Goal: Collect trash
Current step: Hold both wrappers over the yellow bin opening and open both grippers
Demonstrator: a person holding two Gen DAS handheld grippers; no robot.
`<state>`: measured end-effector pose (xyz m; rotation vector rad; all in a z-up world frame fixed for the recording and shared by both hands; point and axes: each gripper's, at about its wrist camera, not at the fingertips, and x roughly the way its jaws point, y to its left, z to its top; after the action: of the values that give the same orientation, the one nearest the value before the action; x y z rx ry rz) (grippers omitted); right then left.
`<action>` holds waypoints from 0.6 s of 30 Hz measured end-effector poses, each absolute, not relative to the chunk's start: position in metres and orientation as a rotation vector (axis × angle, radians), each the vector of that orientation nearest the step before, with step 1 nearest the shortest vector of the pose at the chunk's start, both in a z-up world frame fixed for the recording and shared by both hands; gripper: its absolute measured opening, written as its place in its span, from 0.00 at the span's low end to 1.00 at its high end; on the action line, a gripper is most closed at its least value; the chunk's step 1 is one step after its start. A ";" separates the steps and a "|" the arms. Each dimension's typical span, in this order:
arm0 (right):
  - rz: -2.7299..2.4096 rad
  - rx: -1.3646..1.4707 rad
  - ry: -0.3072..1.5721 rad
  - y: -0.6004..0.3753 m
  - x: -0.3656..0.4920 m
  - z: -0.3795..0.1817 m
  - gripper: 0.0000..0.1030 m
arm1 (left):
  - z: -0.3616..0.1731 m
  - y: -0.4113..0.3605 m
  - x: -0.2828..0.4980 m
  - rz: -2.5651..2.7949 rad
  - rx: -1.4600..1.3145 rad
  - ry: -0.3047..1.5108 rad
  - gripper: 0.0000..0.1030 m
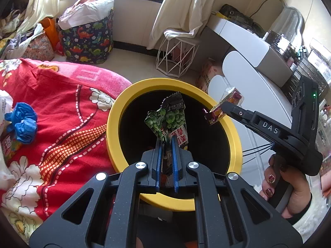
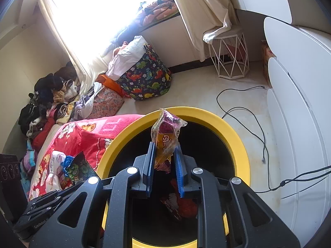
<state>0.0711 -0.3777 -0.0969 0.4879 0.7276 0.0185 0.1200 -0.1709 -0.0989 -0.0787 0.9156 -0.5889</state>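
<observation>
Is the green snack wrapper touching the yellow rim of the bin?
Apart. In the left wrist view the green snack wrapper is pinched in the left tongs and hangs over the bin's dark opening, clear of the yellow rim.

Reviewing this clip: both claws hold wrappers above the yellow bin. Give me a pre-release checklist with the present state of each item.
1. Left claw grips the green wrapper: ok, pads shut on it.
2. Green wrapper over the opening of the yellow bin: ok, dark interior shows behind it.
3. Right claw grips the purple-and-orange wrapper: ok, it sits between the pads.
4. That wrapper over the opening: cannot tell; in the left wrist view it hangs near the rim.
5. Claws clear of each other: ok, apart in the left wrist view.
6. Trash left to collect: not ok, a blue crumpled bag lies on the red blanket.
</observation>
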 end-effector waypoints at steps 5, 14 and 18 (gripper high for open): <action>0.015 0.490 0.736 -0.375 0.072 -0.099 0.20 | -0.104 -0.169 0.122 -0.585 -0.089 0.931 0.07; -0.007 0.506 0.716 -0.375 0.069 -0.095 0.54 | -0.097 -0.151 0.117 -0.532 -0.137 0.893 0.86; 0.000 0.507 0.694 -0.370 0.068 -0.088 0.64 | -0.087 -0.137 0.113 -0.497 -0.146 0.847 0.89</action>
<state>0.0677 -0.3696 -0.0883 0.5069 0.6944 0.0005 0.1130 -0.1370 -0.0867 -0.1459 0.8470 -0.4974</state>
